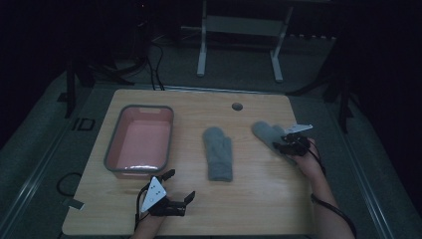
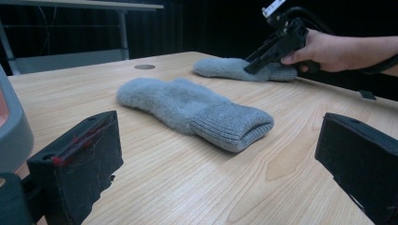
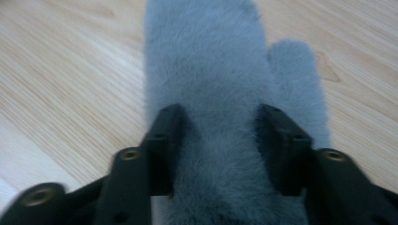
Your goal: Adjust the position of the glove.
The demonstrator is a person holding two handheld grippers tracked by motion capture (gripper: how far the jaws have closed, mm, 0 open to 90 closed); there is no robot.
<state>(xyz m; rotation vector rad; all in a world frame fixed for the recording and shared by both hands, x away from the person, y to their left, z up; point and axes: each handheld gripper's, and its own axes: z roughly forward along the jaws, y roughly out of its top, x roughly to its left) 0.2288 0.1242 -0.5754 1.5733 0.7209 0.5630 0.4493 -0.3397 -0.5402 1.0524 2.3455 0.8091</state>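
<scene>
Two fluffy grey mittens lie on the wooden table (image 1: 263,189). One mitten (image 1: 219,153) (image 2: 187,110) rests flat in the middle with its knitted cuff toward me. At the right lies the other mitten (image 1: 266,132) (image 2: 225,68) (image 3: 211,61), and my right gripper (image 1: 288,144) (image 3: 218,117) is shut on it near the cuff end, its jaws pressed into the fur on both sides. My left gripper (image 1: 181,184) hovers low near the table's front left, wide open and holding nothing. It points toward the middle mitten from a short distance.
A pink bin with a grey rim (image 1: 112,144) (image 2: 11,131) stands at the table's left, just beyond the left gripper. A round cable hole (image 1: 237,106) (image 2: 144,67) sits near the far edge. A white frame (image 1: 239,30) stands on the floor behind.
</scene>
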